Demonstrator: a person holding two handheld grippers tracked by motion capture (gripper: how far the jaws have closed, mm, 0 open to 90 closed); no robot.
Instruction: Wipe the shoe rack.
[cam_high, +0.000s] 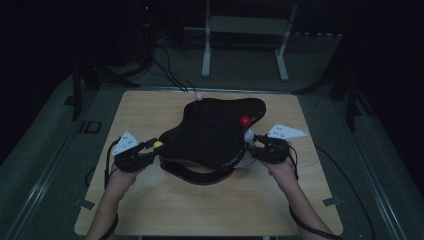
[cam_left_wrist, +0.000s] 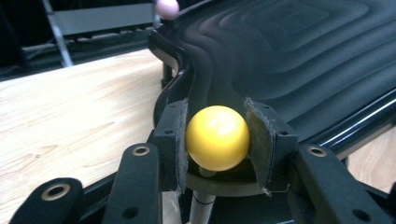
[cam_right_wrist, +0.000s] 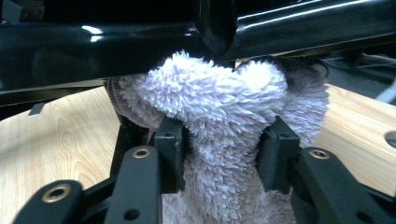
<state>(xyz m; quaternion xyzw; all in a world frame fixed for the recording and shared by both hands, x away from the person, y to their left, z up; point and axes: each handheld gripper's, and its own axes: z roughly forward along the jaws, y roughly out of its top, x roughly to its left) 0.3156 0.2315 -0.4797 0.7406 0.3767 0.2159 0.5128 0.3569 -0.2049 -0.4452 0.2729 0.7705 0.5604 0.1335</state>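
The black contoured tray (cam_high: 212, 132) stretches across the table (cam_high: 150, 210) between both hands, its long axis running from near-left to far-right. The left gripper (cam_left_wrist: 217, 140) is clamped on the yellow ball (cam_left_wrist: 217, 136) at the tray's near-left edge. The right gripper (cam_right_wrist: 223, 151) pinches the fluffy cloth (cam_right_wrist: 219, 107) tucked under the tray's right rim.

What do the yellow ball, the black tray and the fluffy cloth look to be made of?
Yellow ball: smooth and hard with a soft sheen, likely plastic or painted wood; it sits on a thin stem. Black tray: matte ridged surface with a glossy rim that reflects light, probably moulded plastic. Fluffy cloth: pale lilac plush with long pile, like microfibre or fleece.
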